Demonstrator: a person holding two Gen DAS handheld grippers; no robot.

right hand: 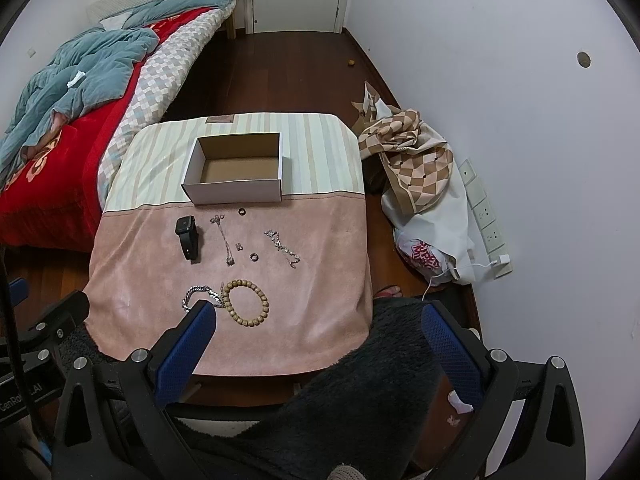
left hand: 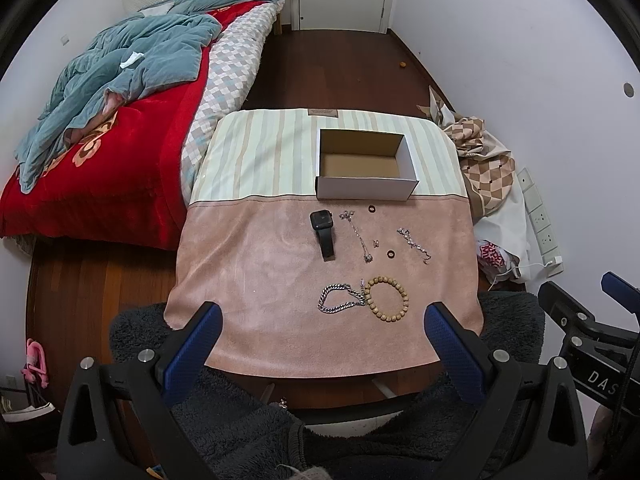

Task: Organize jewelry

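Note:
An open, empty white cardboard box (left hand: 366, 188) (right hand: 234, 192) stands at the back of a cloth-covered table (left hand: 248, 280) (right hand: 320, 280). In front of it lie a black smartwatch (left hand: 323, 232) (right hand: 188, 237), a thin necklace (left hand: 358, 236) (right hand: 224, 240), two dark rings (left hand: 372, 209) (left hand: 390, 255), a small earring (left hand: 376, 243), a crystal bracelet (left hand: 414, 245) (right hand: 283, 248), a silver chain bracelet (left hand: 340, 299) (right hand: 200, 294) and a wooden bead bracelet (left hand: 387, 298) (right hand: 246, 303). My left gripper (left hand: 324, 328) and right gripper (right hand: 318, 328) are open and empty, held above the near edge.
A bed with red and teal bedding (left hand: 100, 120) (right hand: 60, 100) stands left of the table. Checkered fabric and bags (left hand: 488, 168) (right hand: 420, 168) lie on the floor at the right by a power strip (right hand: 486, 220). Dark fleece clothing (left hand: 240, 420) fills the foreground.

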